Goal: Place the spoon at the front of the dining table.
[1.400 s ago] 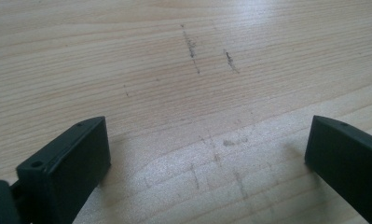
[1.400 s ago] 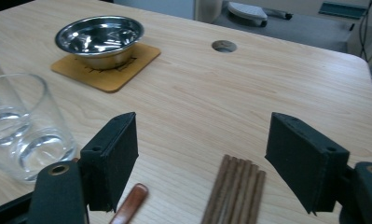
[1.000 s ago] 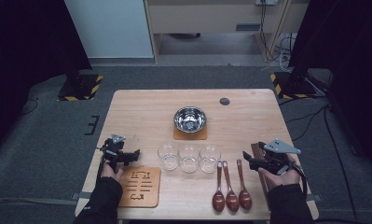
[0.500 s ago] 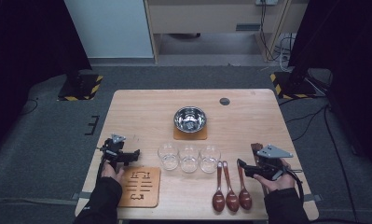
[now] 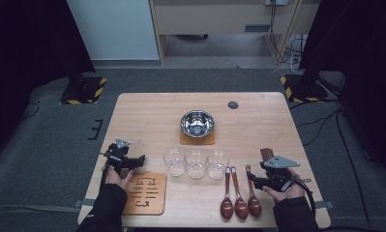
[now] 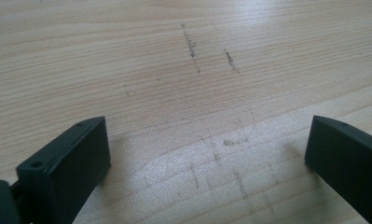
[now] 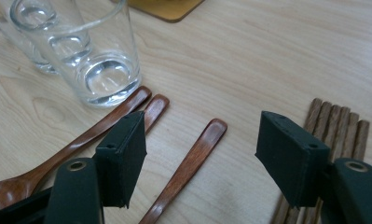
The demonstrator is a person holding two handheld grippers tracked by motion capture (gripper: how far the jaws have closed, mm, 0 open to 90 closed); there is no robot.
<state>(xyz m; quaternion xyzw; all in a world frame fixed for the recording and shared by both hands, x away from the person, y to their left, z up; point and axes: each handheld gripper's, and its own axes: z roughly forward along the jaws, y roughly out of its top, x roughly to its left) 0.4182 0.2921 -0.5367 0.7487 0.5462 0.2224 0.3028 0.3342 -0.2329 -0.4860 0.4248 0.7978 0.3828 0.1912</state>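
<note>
Right claw (image 7: 200, 154) agape — astride spoon handle (image 7: 193, 158), untouched

Table (image 5: 147, 116): bowl coaster (image 5: 197, 139), glasses (image 5: 196, 163), spoons (image 5: 239, 193).

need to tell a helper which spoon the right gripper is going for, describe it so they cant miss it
On the wooden table, find the three glasses near the front edge; three dark wooden spoons lie just right of them. The target spoon is the rightmost, lying apart from the touching pair, between the open jaws of the right gripper, beside the chopsticks.
</note>
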